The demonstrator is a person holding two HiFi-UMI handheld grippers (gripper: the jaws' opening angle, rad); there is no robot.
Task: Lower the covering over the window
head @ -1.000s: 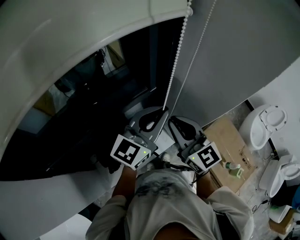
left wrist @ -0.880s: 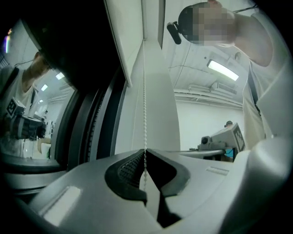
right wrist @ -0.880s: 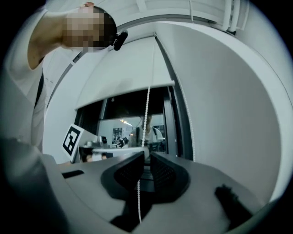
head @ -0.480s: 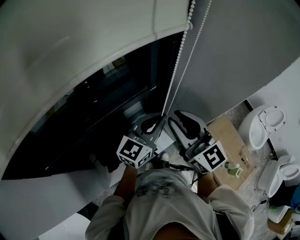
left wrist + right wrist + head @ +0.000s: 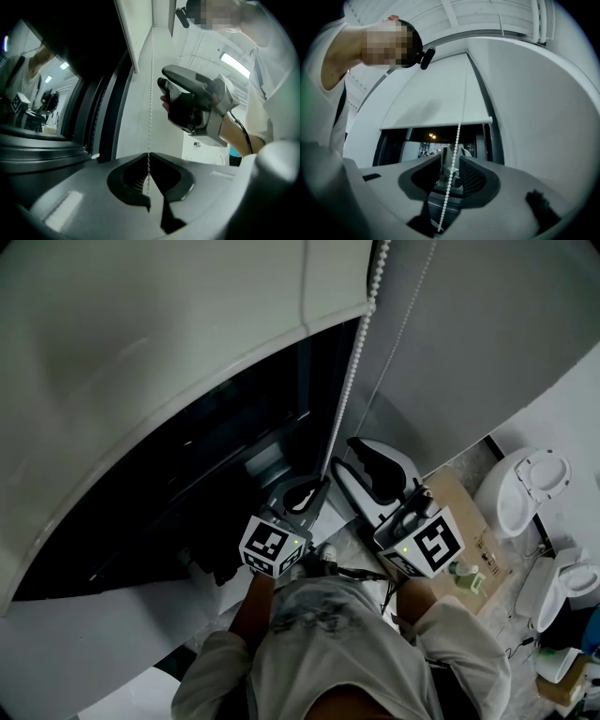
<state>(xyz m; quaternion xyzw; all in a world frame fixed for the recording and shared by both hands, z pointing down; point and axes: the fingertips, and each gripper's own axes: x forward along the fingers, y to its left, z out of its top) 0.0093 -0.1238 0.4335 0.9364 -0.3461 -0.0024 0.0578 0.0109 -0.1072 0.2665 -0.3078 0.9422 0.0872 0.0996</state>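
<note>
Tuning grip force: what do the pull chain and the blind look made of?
Bead chain: small round white beads with a slight gloss, likely plastic. Blind: pale, matte, smooth sheet, probably coated fabric. No weave is visible.

Speckled floor [image 5: 478,461] is seen at lower right. A flat cardboard box [image 5: 473,521] is laid on it. A white lidded unit [image 5: 523,488] and a second white unit [image 5: 562,587] are set just beside.

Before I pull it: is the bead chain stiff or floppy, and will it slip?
Probably floppy: the bead chain hangs as a thin, slack line. Its round beads should catch in the left tool pinching it, so slipping seems unlikely.
</note>
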